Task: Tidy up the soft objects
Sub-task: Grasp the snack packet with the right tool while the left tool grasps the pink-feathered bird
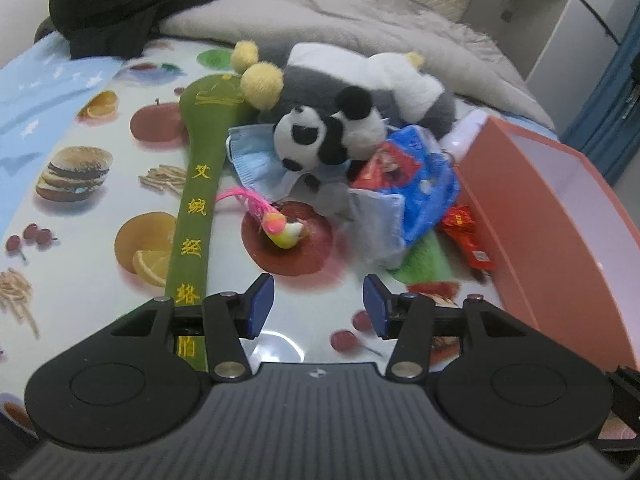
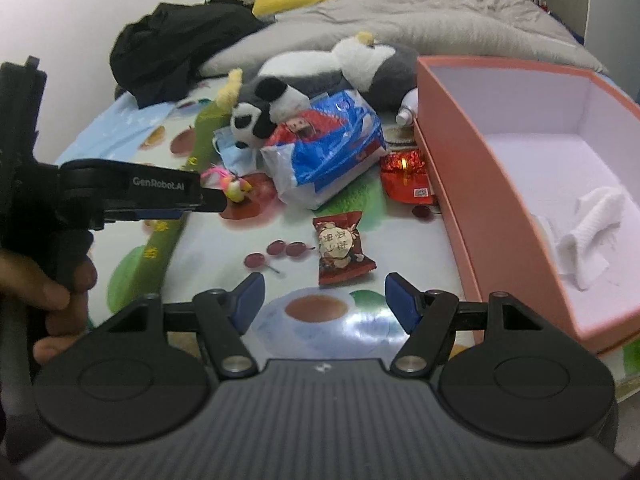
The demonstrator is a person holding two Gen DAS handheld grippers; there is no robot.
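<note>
A small panda plush (image 1: 320, 136) (image 2: 262, 114) lies on a blue face mask (image 1: 256, 156) amid a pile on the fruit-print cloth (image 1: 100, 216). Behind it sprawls a large grey-and-white plush (image 1: 376, 76) (image 2: 352, 60). A long green padded stick (image 1: 192, 200) with yellow pompoms (image 1: 262, 84) lies to the left. A little pink-and-yellow bird toy (image 1: 280, 228) (image 2: 236, 188) sits in front of the pile. My left gripper (image 1: 318, 306) is open just short of the bird, nothing between its pads. My right gripper (image 2: 324, 300) is open above the cloth, near a red snack packet (image 2: 340, 252).
A salmon-pink open box (image 2: 460, 184) (image 1: 532, 216) stands at the right with a white cloth (image 2: 592, 236) inside. A blue-and-white plastic bag (image 2: 332, 148), red wrappers (image 2: 408, 178) and a white bottle (image 2: 408, 108) crowd the pile. A black garment (image 2: 180, 48) and grey blanket (image 2: 420, 20) lie behind.
</note>
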